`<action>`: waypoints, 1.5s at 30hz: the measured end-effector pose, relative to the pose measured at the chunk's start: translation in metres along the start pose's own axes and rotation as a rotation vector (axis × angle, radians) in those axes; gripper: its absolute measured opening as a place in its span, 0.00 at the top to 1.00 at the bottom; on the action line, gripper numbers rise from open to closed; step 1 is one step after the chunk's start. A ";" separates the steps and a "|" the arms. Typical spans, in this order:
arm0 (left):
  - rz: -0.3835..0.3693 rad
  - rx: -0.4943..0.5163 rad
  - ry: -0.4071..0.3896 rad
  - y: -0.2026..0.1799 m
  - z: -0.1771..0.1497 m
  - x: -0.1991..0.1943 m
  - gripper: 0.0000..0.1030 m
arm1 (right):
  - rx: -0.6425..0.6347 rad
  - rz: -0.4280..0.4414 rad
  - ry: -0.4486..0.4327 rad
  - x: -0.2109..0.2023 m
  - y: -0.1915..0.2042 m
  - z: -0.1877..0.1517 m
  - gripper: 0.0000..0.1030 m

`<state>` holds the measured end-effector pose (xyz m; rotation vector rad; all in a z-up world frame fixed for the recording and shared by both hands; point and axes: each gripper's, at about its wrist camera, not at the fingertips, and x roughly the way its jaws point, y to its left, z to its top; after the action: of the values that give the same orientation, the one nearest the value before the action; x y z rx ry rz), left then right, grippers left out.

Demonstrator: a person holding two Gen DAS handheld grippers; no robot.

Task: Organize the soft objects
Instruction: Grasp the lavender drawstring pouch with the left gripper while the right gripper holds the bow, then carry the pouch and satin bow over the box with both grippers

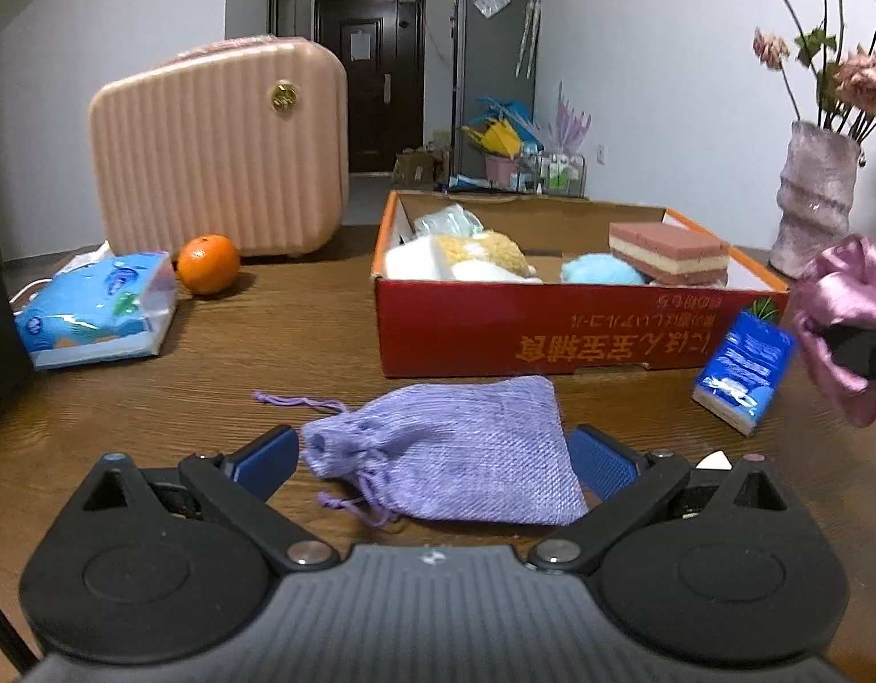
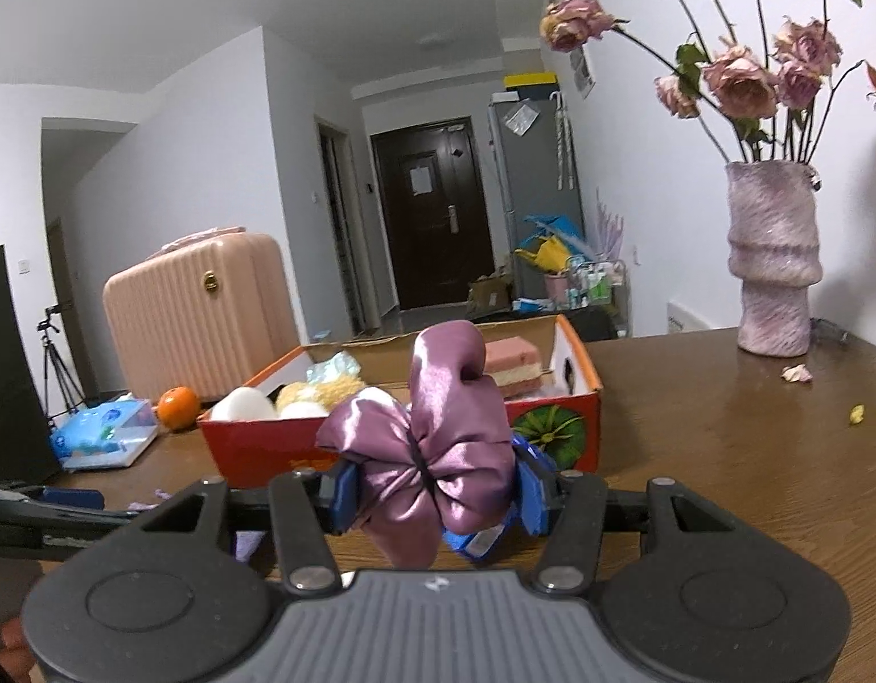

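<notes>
Left wrist view: my left hand-held gripper (image 1: pixel 435 458) gapes around the lilac pouch (image 1: pixel 446 455), lying crosswise before the red box (image 1: pixel 574 321). My right hand-held gripper (image 2: pixel 438 492) clamps a satin scrunchie (image 2: pixel 432 449).

A lavender drawstring pouch (image 1: pixel 449 447) of woven cloth lies flat on the tabletop (image 1: pixel 278 353), mouth cinched, cords trailing left. A mauve satin scrunchie (image 2: pixel 432 455) is held bunched above the tabletop. The open red cardboard box (image 1: pixel 551 324) contains a pink-and-cream sponge (image 1: pixel 668 253), a blue puff (image 1: pixel 600 271) and white pads (image 1: pixel 415 262).
</notes>
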<state>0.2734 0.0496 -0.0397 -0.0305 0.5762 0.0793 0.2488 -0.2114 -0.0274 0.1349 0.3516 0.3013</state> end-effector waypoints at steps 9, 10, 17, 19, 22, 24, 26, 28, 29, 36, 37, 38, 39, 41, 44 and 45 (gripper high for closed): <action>0.028 0.025 0.050 -0.012 0.004 0.031 0.00 | -0.002 -0.058 0.013 0.009 -0.023 0.001 0.49; 0.033 0.029 0.055 -0.013 0.004 0.033 0.00 | -0.002 -0.065 0.018 0.011 -0.026 0.001 0.49; 0.031 0.045 0.095 -0.014 0.002 0.047 0.00 | -0.015 -0.090 0.050 0.022 -0.032 -0.003 0.49; 0.032 0.053 0.106 -0.015 0.001 0.051 0.00 | -0.018 -0.092 0.056 0.023 -0.031 -0.004 0.49; 0.017 0.050 0.128 -0.015 0.000 0.055 0.00 | -0.024 -0.093 0.059 0.024 -0.031 -0.005 0.49; 0.012 0.036 0.132 -0.013 -0.001 0.056 0.00 | -0.025 -0.094 0.059 0.024 -0.031 -0.006 0.49; 0.008 0.031 0.139 -0.012 -0.001 0.056 0.00 | -0.025 -0.096 0.060 0.025 -0.030 -0.006 0.49; 0.004 0.034 0.145 -0.013 -0.002 0.057 0.01 | -0.027 -0.097 0.062 0.025 -0.030 -0.007 0.49; -0.003 0.039 0.149 -0.014 -0.002 0.057 0.03 | -0.030 -0.097 0.063 0.025 -0.029 -0.007 0.49; -0.034 0.056 0.115 -0.021 -0.004 0.047 0.40 | -0.037 -0.099 0.063 0.025 -0.028 -0.007 0.49; -0.031 0.054 0.110 -0.022 -0.004 0.045 0.43 | -0.037 -0.099 0.063 0.025 -0.028 -0.007 0.49; -0.025 0.052 0.103 -0.023 -0.005 0.043 0.43 | -0.039 -0.099 0.063 0.025 -0.028 -0.007 0.49; -0.021 0.052 0.095 -0.024 -0.005 0.041 0.44 | -0.040 -0.098 0.062 0.025 -0.028 -0.007 0.49; -0.018 0.051 0.074 -0.027 -0.006 0.034 0.45 | -0.041 -0.097 0.062 0.024 -0.028 -0.007 0.49; -0.006 0.053 0.034 -0.032 -0.005 0.024 0.46 | -0.046 -0.097 0.058 0.024 -0.027 -0.007 0.49; -0.001 0.052 0.017 -0.033 -0.005 0.020 0.46 | -0.048 -0.096 0.056 0.023 -0.026 -0.007 0.49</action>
<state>0.2900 0.0177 -0.0550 0.0188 0.5950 0.0631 0.2740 -0.2286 -0.0461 0.0622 0.4043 0.2183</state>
